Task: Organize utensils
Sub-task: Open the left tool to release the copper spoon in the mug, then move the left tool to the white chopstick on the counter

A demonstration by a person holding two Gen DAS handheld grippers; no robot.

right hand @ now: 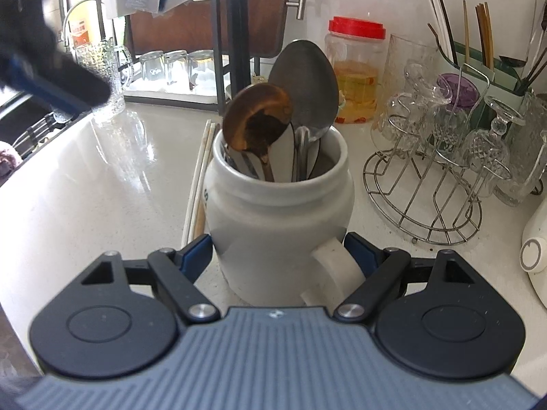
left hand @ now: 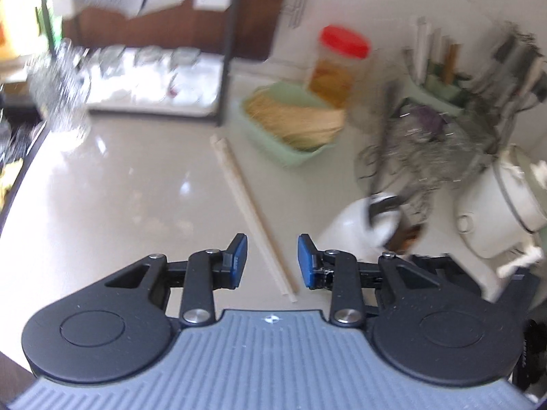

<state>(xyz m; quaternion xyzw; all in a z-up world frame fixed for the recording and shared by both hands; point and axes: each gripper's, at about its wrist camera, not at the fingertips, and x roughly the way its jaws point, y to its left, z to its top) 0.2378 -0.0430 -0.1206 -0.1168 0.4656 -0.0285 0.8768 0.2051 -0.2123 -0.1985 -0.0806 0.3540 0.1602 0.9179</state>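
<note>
A pair of pale chopsticks (left hand: 253, 212) lies on the beige counter, its near end between the blue pads of my left gripper (left hand: 271, 261). That gripper is open and touches nothing. In the right wrist view a white ceramic jar (right hand: 278, 212) holds a wooden spoon (right hand: 256, 119), a large metal spoon (right hand: 304, 82) and some ceramic spoons. My right gripper (right hand: 278, 256) is shut on the jar's lower body, one pad on its left side and one against its lug. The same chopsticks (right hand: 200, 177) lie just left of the jar. The jar (left hand: 352, 235) shows blurred to the right of my left gripper.
A green tray (left hand: 290, 126) of bamboo sticks and a red-lidded jar (right hand: 355, 68) stand behind. A wire rack of glasses (right hand: 437, 157) and a green chopstick holder (right hand: 478, 65) fill the right. A white appliance (right hand: 536, 246) sits far right, a sink at the left edge.
</note>
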